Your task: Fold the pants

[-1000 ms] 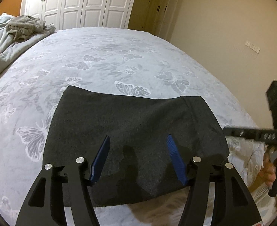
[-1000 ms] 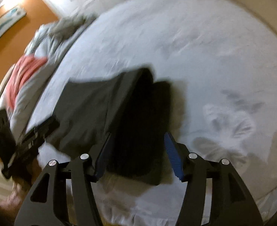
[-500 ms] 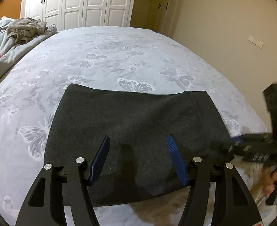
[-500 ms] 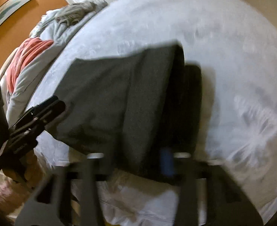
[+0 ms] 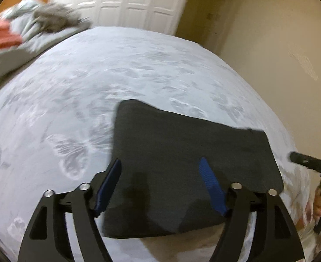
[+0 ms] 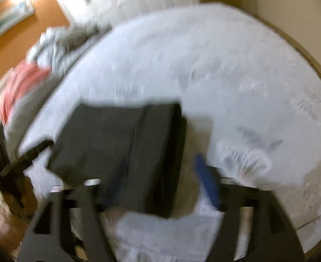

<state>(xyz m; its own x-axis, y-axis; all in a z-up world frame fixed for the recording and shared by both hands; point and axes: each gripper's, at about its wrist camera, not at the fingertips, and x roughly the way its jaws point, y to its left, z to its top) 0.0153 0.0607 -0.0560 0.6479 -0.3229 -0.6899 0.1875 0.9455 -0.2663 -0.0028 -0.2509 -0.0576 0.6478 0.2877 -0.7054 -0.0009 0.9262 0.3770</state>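
The dark grey pants [image 5: 193, 163] lie folded into a flat rectangle on the butterfly-print bed sheet [image 5: 95, 87]. My left gripper [image 5: 160, 179] hovers over their near edge. Its jaws are opening, the blue pads [image 5: 108, 183] stand wide, and nothing is pinched. The right gripper [image 5: 309, 163] shows at the right rim of the left wrist view, just off the pants' right side. The right wrist view is blurred. In it my right gripper [image 6: 160, 185] is opening over the near right corner of the pants [image 6: 116, 142], pads apart from the cloth. The left gripper [image 6: 18, 159] sits at the left rim.
A crumpled grey blanket [image 5: 51, 21] and a coral cloth [image 5: 1, 37] lie at the bed's far left. White wardrobe doors [image 5: 127, 2] stand behind the bed and a beige wall [image 5: 280, 54] to the right. A hand [image 5: 320, 203] holds the right gripper's handle.
The left gripper slid left, so the pants now sit right of centre, and its jaws widened. The right gripper narrowed at the pants' right edge, then opened and drew back.
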